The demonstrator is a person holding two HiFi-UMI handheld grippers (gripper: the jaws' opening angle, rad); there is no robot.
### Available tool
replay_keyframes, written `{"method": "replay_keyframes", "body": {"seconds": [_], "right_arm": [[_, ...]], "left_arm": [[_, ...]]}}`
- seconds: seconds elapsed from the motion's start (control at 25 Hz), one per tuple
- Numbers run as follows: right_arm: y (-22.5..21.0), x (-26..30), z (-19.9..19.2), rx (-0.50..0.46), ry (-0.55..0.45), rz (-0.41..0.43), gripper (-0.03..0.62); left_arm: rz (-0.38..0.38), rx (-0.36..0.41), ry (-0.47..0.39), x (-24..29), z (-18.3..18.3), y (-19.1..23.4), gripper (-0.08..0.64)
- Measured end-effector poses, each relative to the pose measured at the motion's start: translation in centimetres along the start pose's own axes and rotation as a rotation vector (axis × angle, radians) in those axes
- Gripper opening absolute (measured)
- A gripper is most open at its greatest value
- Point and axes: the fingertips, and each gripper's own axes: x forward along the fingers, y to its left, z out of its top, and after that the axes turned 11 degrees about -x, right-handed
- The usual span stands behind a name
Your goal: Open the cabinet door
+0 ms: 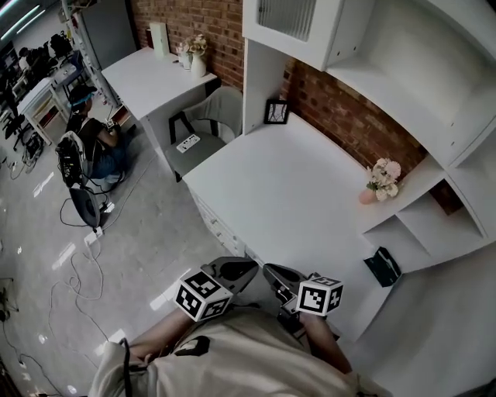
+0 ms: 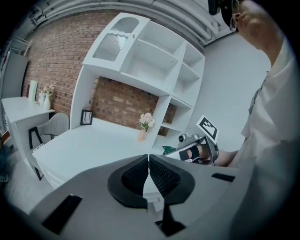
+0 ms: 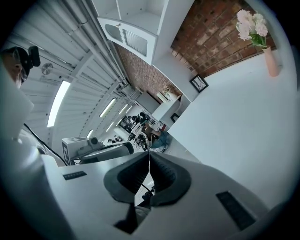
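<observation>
The cabinet door (image 1: 287,17) is a white-framed panel of ribbed glass at the top of the white shelf unit, and it is closed. It also shows in the left gripper view, cabinet door (image 2: 113,45), and in the right gripper view, cabinet door (image 3: 129,37). Both grippers hang low by the person's body at the near edge of the white desk (image 1: 287,194), far below the door. My left gripper (image 1: 249,267) is shut with nothing in it, jaws meeting at the tips (image 2: 149,160). My right gripper (image 1: 269,270) is shut and empty too (image 3: 149,158).
On the desk stand a pink vase of flowers (image 1: 381,182), a small picture frame (image 1: 276,111) and a dark object (image 1: 383,265). A grey chair (image 1: 208,124) sits between this desk and a second desk (image 1: 151,77). A person (image 1: 97,143) sits on the floor among cables.
</observation>
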Motion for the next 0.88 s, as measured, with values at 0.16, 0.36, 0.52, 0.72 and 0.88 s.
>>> {"method": "replay_keyframes", "body": {"seconds": [0.16,0.36,0.52,0.72,0.88], "right_arm": [[-1.0,0.0,0.7,0.013,-0.032,-0.055,0.028],[-2.5,0.4,2.5,0.016,-0.074,-0.159,0.028],[-4.2,1.0,6.0,-0.016,-0.125,-0.254,0.028],[-5.7,2.1,11.8,-0.077,-0.196,-0.357,0.028],[-5.8,2.2,19.5,-0.223,-0.284,-0.442,0.028]], "left_arm": [[-0.039,-0.006,-0.003,0.6,1.0,1.1,0.023],[-0.101,-0.012,0.006,1.2,2.8,2.9,0.023],[-0.165,-0.011,0.012,2.0,4.8,4.8,0.022],[-0.203,-0.034,0.005,1.3,6.8,8.6,0.021],[-0.23,-0.046,-0.004,0.7,8.4,11.6,0.023]]}}
